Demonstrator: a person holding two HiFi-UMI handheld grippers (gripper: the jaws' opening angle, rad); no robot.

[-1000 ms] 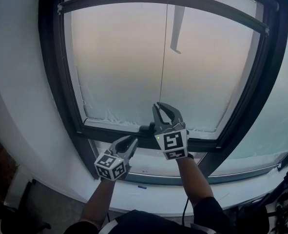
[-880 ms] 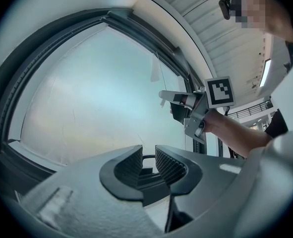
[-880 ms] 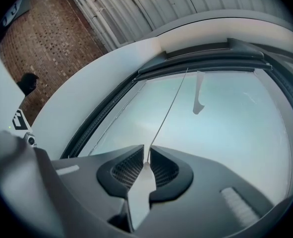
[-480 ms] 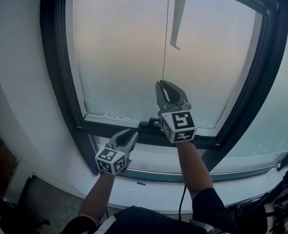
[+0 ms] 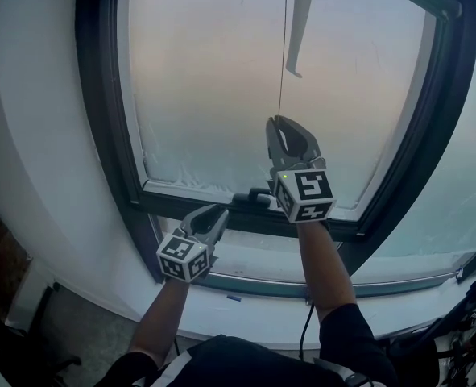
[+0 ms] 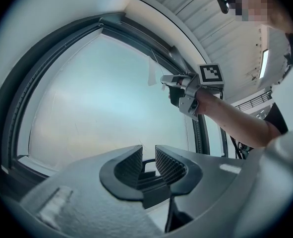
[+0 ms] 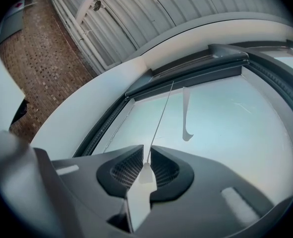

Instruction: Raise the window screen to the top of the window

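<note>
Head view: my right gripper (image 5: 280, 122), clamped on the white plastic pull tab (image 7: 145, 174) of the thin cord (image 5: 283, 47), has climbed the frosted pane (image 5: 205, 79), so the window screen's dark rail (image 7: 191, 75) now sits close under the dark top frame (image 7: 228, 50); left gripper (image 5: 215, 214) gapes, empty.

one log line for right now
right gripper: shut on cord tab | left gripper: open, empty | cord: straight up to top bar

hand-held grippers (image 5: 213, 213) (image 5: 287, 122): grey | marker cubes (image 5: 186, 257) (image 5: 304, 193): black-white squares | sleeves (image 5: 344, 335): dark
</note>
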